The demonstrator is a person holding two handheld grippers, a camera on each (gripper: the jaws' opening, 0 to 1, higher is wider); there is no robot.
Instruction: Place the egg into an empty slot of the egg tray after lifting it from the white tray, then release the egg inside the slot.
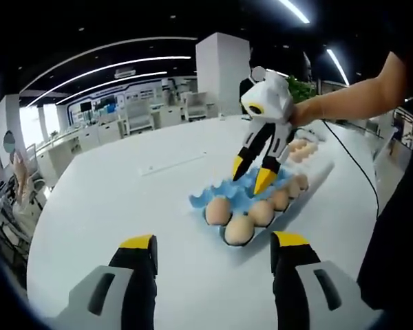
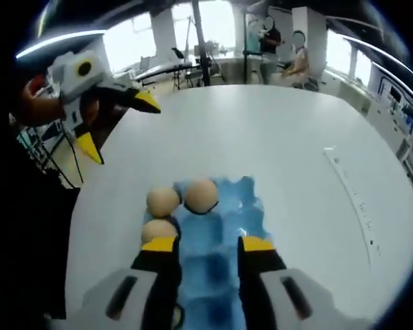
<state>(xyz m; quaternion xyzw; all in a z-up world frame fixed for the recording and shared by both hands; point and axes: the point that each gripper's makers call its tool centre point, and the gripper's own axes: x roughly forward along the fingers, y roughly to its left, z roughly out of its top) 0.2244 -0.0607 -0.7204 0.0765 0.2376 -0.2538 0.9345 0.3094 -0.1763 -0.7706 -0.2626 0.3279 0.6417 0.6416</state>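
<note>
A blue egg tray [image 1: 224, 192] lies on the white table [image 1: 124, 199] with several eggs [image 1: 239, 230] along its near side. Behind it the white tray [image 1: 318, 165] holds more eggs [image 1: 299, 146]. My right gripper [image 1: 250, 173], held by a person's hand, hangs open just over the blue tray with nothing between its fingers. In the right gripper view that gripper [image 2: 206, 246] stands over empty slots of the blue tray [image 2: 224, 206], with three eggs [image 2: 201, 195] ahead and to the left. My left gripper [image 1: 213, 244] is open and away from the tray; it also shows open at upper left [image 2: 118, 125].
A thin white strip [image 1: 172, 165] lies on the table beyond the trays. A black cable [image 1: 358, 165] runs along the table's right side. Desks, chairs and people stand in the room behind. The table edge [image 2: 76, 227] is close on the left.
</note>
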